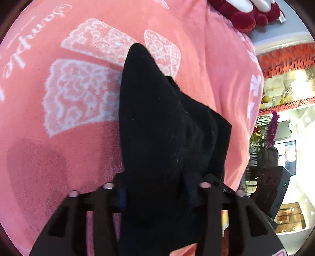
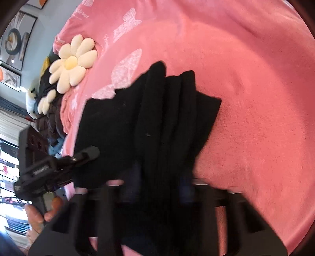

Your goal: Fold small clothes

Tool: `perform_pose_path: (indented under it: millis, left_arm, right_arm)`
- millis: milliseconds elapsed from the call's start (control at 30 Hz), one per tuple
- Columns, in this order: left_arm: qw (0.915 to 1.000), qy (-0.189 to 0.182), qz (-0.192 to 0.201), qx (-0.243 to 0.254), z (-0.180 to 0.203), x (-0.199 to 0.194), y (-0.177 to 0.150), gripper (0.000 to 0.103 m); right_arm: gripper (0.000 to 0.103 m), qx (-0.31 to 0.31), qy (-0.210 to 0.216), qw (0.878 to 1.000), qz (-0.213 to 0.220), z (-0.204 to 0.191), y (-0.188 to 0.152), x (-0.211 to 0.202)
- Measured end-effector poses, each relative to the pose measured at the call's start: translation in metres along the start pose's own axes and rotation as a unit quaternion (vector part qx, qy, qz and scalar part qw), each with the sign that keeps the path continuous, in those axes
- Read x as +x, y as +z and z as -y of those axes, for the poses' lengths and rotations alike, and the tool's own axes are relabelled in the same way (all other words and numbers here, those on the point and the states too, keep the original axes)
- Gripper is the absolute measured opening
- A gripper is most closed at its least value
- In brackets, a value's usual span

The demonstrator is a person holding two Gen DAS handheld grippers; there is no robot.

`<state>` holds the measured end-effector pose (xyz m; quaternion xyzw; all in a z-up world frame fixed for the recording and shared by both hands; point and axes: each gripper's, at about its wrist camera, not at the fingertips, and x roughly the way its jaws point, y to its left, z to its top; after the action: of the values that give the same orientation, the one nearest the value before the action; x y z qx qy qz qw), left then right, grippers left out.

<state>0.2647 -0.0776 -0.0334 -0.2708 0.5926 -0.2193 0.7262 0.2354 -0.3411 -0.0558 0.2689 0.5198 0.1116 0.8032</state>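
Observation:
A small black garment (image 1: pixel 157 128) hangs bunched between the fingers of my left gripper (image 1: pixel 155 189), which is shut on it above a pink blanket (image 1: pixel 59 157). In the right wrist view the same black garment (image 2: pixel 153 118) is gathered in folds and runs between the fingers of my right gripper (image 2: pixel 157 189), which is shut on it. The left gripper (image 2: pixel 59 165) shows at the left of that view, clamped on the cloth's other edge, with the person's hand below it. The fingertips are hidden by the cloth in both views.
The pink blanket (image 2: pixel 246 98) with white lace and butterfly prints covers the surface. A white daisy cushion (image 2: pixel 71 63) and dark clothes (image 2: pixel 49 122) lie at its left edge. A red and white plush (image 1: pixel 252 13) lies at the far edge. Shelves stand beyond.

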Motion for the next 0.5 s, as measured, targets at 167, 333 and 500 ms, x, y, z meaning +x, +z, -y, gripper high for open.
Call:
perform_pose_path:
  millis: [167, 333, 500]
  left_arm:
    - [0.9984, -0.034, 0.026, 0.037, 0.021, -0.06, 0.003, 0.022]
    - [0.9901, -0.03, 0.089, 0.104, 0.049, -0.17, 0.006, 0.023]
    - [0.9831, 0.04, 0.13, 0.123, 0.03, -0.221, 0.005, 0.03]
  right_arm:
    - [0.017, -0.073, 0.007, 0.996, 0.041, -0.067, 0.003, -0.048]
    - [0.017, -0.134, 0.051, 0.986, 0.087, -0.15, 0.008, -0.093]
    - [0.02, -0.14, 0.088, 0.985, 0.055, -0.189, -0.001, -0.048]
